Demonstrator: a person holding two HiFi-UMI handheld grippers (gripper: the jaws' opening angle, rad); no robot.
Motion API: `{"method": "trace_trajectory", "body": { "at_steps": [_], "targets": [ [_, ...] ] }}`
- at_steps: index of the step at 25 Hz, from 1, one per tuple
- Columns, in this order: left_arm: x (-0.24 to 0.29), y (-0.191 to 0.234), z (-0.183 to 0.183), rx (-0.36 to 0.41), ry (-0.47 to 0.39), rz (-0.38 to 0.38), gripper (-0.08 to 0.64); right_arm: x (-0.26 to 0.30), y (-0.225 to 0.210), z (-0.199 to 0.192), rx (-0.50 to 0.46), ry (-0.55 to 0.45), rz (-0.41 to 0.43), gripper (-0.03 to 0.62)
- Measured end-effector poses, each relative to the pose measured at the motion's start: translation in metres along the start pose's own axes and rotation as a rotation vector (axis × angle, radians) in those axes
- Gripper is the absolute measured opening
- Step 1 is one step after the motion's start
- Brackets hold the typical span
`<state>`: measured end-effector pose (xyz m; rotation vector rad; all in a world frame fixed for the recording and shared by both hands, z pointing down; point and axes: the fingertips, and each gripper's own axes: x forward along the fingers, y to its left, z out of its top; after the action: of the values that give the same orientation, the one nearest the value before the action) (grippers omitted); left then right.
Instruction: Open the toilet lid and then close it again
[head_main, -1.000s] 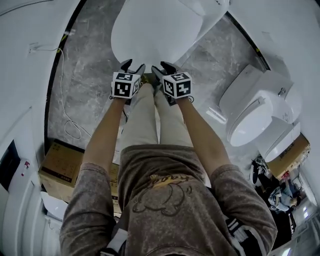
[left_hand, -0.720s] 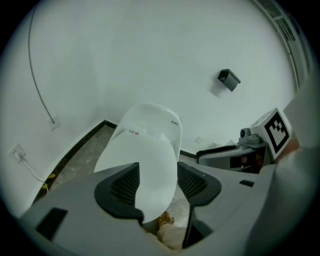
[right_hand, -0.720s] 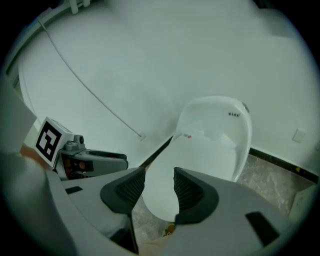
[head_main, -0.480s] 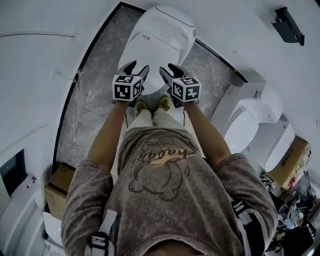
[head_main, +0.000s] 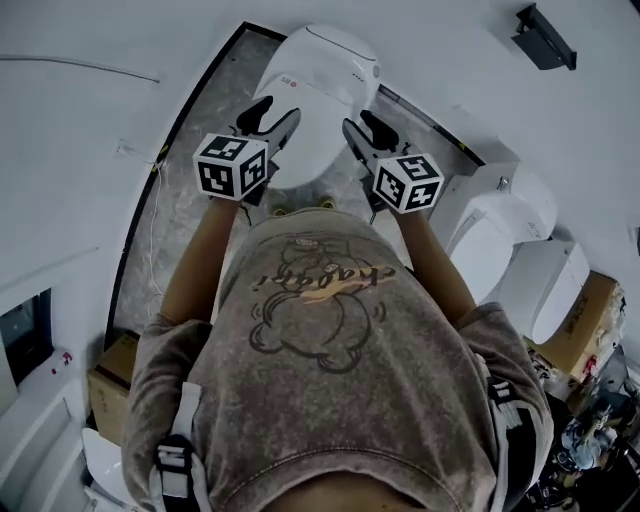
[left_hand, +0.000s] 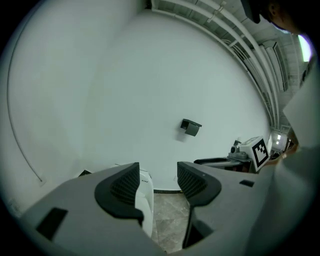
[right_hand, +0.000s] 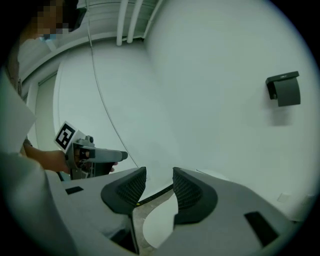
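**Toilet lid (head_main: 318, 92) down; both grippers held clear of it**

In the head view, the white toilet (head_main: 335, 55) stands at the top of the frame against the white wall (head_main: 120, 90). It sits on a grey marbled floor (head_main: 195, 190), and the toilet lid appears to lie flat over the bowl. You hold your two grippers side by side in front of you, above its near end, and neither one touches it.

Your left gripper (head_main: 275, 112) has its jaws well apart. Its own view shows only the wall and floor in the gap (left_hand: 157, 182), with the toilet's white side (left_hand: 146, 205) low behind the left pad. It holds nothing.

Your right gripper (head_main: 360, 124) also stands open (right_hand: 155, 187). Its jaws have just been closing a little, with nothing between them, and no pad presses on anything.

Both gripper views look toward the wall, where a dark holder (left_hand: 191, 127) is mounted. The head view shows the same holder at upper right (head_main: 545, 38).

A second toilet (head_main: 490, 245) stands at your right, well apart from the first. A cardboard box (head_main: 108, 385) sits on the floor at lower left.
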<state>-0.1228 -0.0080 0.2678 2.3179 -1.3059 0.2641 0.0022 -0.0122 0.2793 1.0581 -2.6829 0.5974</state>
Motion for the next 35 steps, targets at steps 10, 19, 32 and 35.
{"method": "trace_trajectory", "body": {
  "at_steps": [10, 19, 32, 35],
  "targets": [
    [-0.029, -0.019, 0.005, 0.029, -0.153, -0.023, 0.017, -0.045, -0.008, 0.010, -0.044, -0.145, -0.086, 0.032],
    [-0.028, -0.007, -0.007, 0.122, -0.229, 0.086, 0.009, -0.040, -0.026, -0.007, -0.062, -0.163, -0.148, 0.028],
    [-0.037, 0.014, -0.017, 0.077, -0.212, 0.144, 0.009, -0.038, -0.025, -0.008, -0.072, -0.163, -0.141, 0.028],
    [-0.040, 0.016, -0.016, 0.077, -0.214, 0.142, 0.009, -0.038, -0.023, -0.009, -0.076, -0.158, -0.139, 0.028]
  ]
}}
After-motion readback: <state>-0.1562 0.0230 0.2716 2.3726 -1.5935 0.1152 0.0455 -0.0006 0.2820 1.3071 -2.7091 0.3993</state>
